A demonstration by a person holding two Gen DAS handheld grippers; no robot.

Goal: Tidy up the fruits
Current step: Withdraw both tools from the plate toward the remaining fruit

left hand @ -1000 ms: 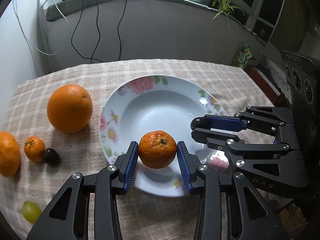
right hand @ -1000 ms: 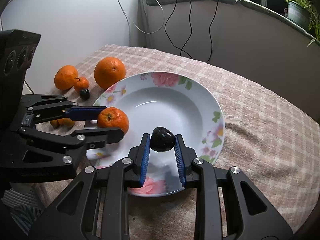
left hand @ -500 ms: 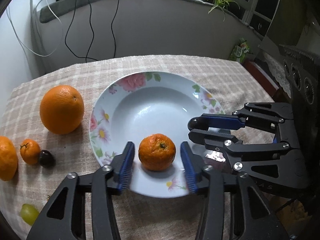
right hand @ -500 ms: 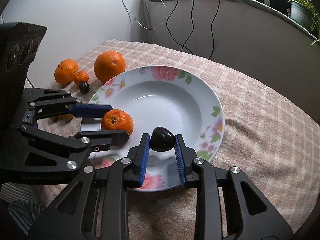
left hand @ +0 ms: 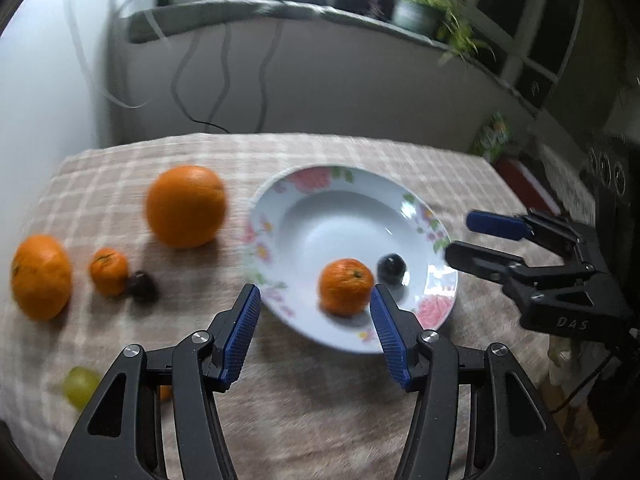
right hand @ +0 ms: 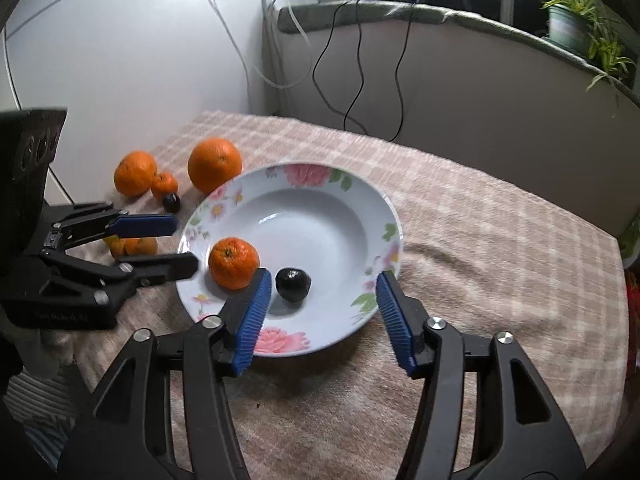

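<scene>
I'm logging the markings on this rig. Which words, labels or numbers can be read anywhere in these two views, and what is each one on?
"DAS": pale raised letters on the black body of the right gripper, seen from the left wrist view.
Too blurred to read: a pale line of lettering on the black body of the left gripper, seen from the right wrist view.
Nothing else readable: the floral plate shows no text.

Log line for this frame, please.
left tongs: opening, empty | right tongs: opening, empty | mandarin, dark fruit: in plate
</scene>
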